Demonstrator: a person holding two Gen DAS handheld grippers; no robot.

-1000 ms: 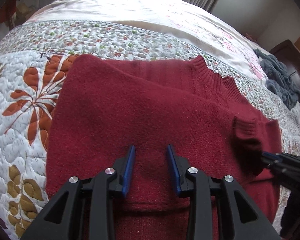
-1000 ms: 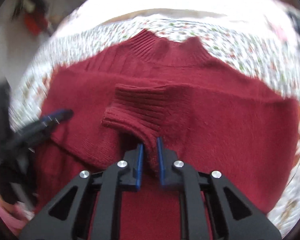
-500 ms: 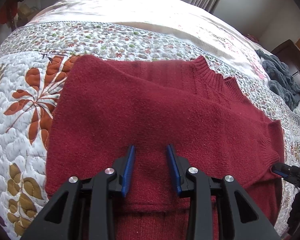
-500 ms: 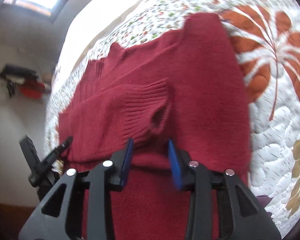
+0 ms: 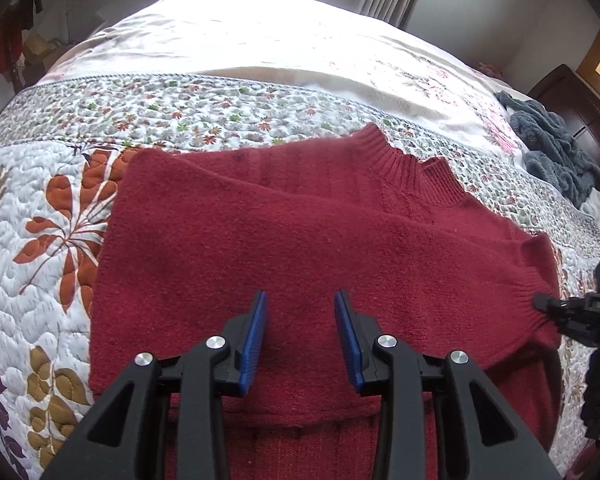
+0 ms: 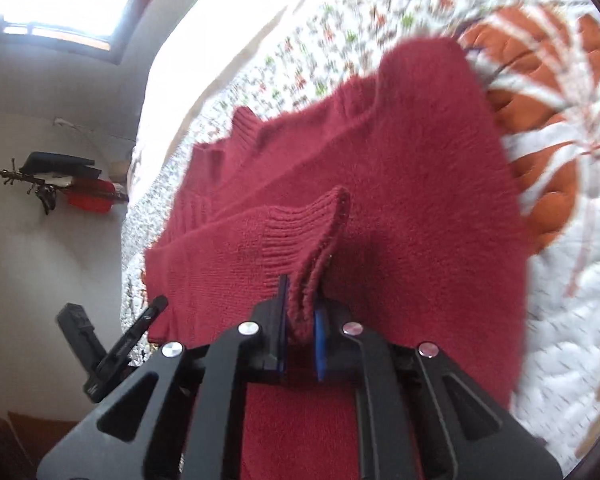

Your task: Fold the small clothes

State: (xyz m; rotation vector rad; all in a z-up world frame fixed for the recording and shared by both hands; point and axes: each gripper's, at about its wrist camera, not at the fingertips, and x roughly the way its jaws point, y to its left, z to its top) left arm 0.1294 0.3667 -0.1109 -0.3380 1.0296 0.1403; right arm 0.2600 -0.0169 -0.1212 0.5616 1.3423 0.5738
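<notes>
Since half a second ago, right gripper [image 6: 300,320] re-closed on the ribbed cuff [image 6: 312,240].

Left wrist: left gripper [image 5: 300,336] hovers over the red sweater [image 5: 300,240], fingers spread, empty (likely standing by to pin). Sweater lies flat on quilt [image 5: 40,240].

Right wrist: cuff pinched, lifted toward 12 o'clock, probably to fold the sleeve across.

A dark red knit sweater [image 5: 300,248] lies flat across the frame's centre, ribbed collar at upper right, one sleeve folded across its body, ribbed cuff [image 6: 300,240] lifted at right.
</notes>
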